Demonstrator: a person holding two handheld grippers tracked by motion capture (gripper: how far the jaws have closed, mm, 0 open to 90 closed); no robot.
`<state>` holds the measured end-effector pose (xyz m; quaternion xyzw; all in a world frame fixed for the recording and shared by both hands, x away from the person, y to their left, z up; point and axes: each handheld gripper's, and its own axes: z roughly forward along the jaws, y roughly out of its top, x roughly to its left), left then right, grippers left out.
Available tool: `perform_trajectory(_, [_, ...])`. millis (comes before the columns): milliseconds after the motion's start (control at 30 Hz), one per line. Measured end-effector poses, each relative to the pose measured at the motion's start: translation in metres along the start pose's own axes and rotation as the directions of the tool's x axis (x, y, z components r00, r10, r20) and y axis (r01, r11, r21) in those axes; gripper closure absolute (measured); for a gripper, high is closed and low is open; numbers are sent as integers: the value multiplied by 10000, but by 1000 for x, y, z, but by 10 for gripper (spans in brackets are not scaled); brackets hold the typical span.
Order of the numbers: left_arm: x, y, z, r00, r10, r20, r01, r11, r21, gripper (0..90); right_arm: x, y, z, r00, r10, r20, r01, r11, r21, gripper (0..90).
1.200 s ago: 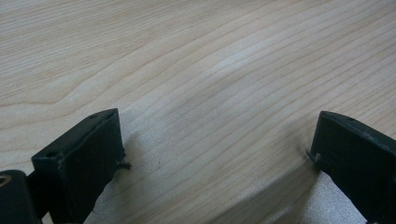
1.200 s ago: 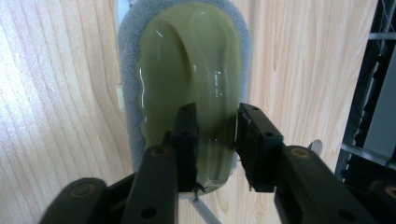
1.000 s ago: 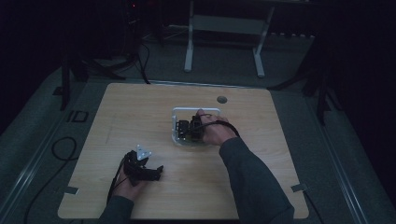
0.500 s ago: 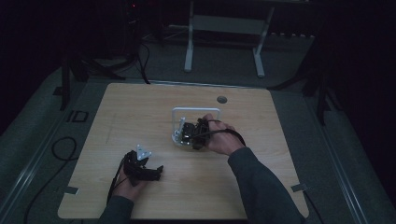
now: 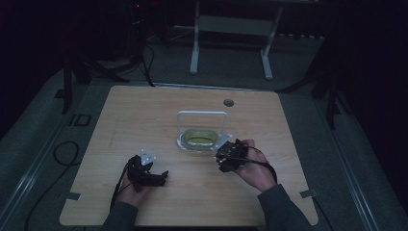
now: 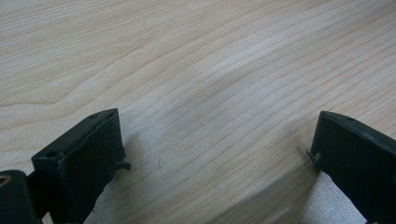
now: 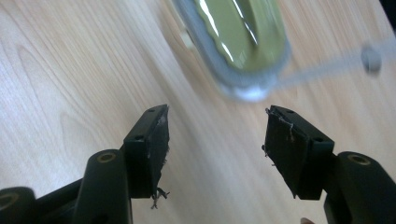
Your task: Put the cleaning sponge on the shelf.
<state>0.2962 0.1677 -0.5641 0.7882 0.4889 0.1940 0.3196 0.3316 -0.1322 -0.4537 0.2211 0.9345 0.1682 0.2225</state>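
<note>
A clear oval container [image 5: 199, 139] with yellow-green contents stands at the middle of the wooden table [image 5: 144, 110], its wire handle [image 5: 202, 113] raised behind it. My right gripper [image 5: 223, 157] lies just off its front right edge, a hand around it. Its jaws have just been opening and nothing is between them. In the right gripper view the right gripper [image 7: 217, 135] is open over bare wood, with the container [image 7: 243, 32] blurred a short way ahead. My left gripper [image 5: 161, 178] rests near the front left, and in its own view the left gripper [image 6: 217, 140] is open on bare wood.
A small round hole [image 5: 229, 102] sits in the table's far side. A white metal stand [image 5: 231, 29] is on the floor beyond the table, and a black cable [image 5: 60, 151] loops on the floor at the left.
The right gripper has let go and drawn back from the container toward the front right, its jaws spreading. The container is now uncovered. The left gripper has stayed put.
</note>
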Motion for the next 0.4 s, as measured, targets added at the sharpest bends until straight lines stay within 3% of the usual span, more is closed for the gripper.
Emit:
perform_trajectory(100, [0, 0, 0, 10000, -19, 15, 19, 10000, -3, 26, -3, -29, -7, 9945, 1048, 26, -1046, 9938, -373, 384])
perform_trajectory(233, [0, 0, 0, 10000, 2, 5, -2, 10000, -1, 26, -4, -72, -14, 9715, 2363, 177, -2344, 9691, -764, 378])
perform_trajectory(333, [0, 0, 0, 10000, 2, 7, -2, 10000, 0, 26, -5, -106, -17, 9366, 3499, 170, -3463, 9320, -1068, 362])
perform_trajectory(400, [0, 0, 0, 10000, 17, 5, -17, 10000, 11, 26, -5, -129, -16, 9014, 4326, 170, -4267, 8943, -1349, 354])
